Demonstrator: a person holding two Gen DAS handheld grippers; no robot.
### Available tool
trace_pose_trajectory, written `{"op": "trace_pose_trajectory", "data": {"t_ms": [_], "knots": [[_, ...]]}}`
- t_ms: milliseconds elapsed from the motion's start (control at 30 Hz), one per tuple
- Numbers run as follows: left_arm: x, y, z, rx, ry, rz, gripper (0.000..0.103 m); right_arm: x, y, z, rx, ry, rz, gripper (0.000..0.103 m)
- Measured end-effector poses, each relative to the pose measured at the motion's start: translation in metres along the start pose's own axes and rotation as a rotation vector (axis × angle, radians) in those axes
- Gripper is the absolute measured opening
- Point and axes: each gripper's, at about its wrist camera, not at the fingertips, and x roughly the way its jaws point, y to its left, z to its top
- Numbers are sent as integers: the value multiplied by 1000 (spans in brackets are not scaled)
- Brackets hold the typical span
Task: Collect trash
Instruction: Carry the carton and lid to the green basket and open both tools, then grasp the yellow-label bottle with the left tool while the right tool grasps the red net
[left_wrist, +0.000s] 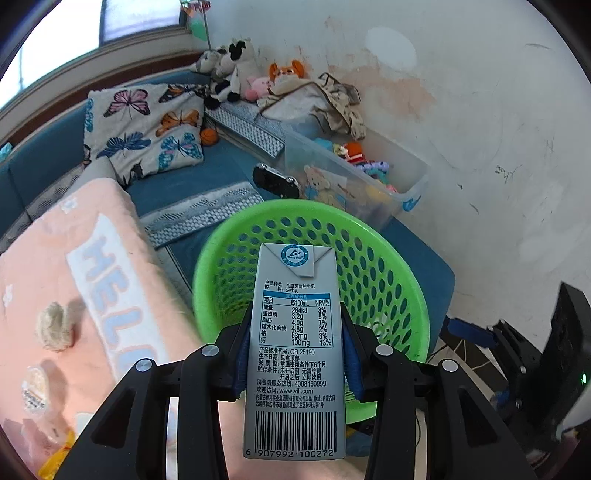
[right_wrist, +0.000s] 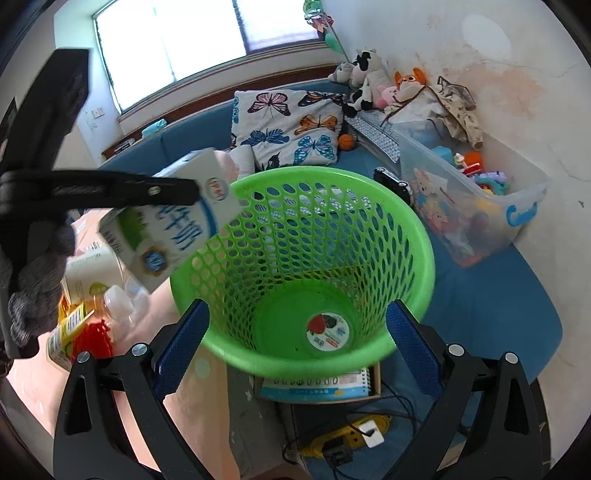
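My left gripper (left_wrist: 295, 317) is shut on a grey-and-white milk carton (left_wrist: 295, 354), held just in front of the rim of a green perforated waste basket (left_wrist: 384, 273). In the right wrist view the same carton (right_wrist: 173, 225) hangs in the left gripper (right_wrist: 184, 192) at the basket's left rim. My right gripper (right_wrist: 299, 332) is wide open, with its blue pads either side of the basket's near rim (right_wrist: 303, 358). The basket (right_wrist: 369, 236) holds nothing but a round label on its floor.
More trash lies on the pink blanket (left_wrist: 110, 295) at left: a crumpled tissue (left_wrist: 55, 326), a bottle and wrappers (right_wrist: 85, 314). A clear toy bin (right_wrist: 472, 206) stands to the right by the wall. A notebook (right_wrist: 317, 384) and a power strip (right_wrist: 351, 435) lie below the basket.
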Motion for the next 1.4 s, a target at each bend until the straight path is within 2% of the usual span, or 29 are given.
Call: {"op": "trace_pose_trajectory", "data": {"t_ms": [133,300,333,600,800,1067,1400], "knots": [[10,-6,2,7,16,-3,40,-4,-1,-6,7,-8,5,96],[10,-9,2,14,6,-19,48,-9,-4,-10,28,-14,8,96],[8,-10,2,19,3,-18,52,-9,-5,-11,32,-14,9,96],[-29,1,-13,0,-53,-18,52,-18,4,-17,33,-17,26,96],[-79,31,-42,-47,-115,24,52,-28,28,-27,6,-16,61,96],[-136,75,-95,-142,-184,92,52,-30,76,-38,-41,-3,158,96],[-168,110,-160,-218,-201,145,52,-11,149,-47,-133,58,292,96]]}}
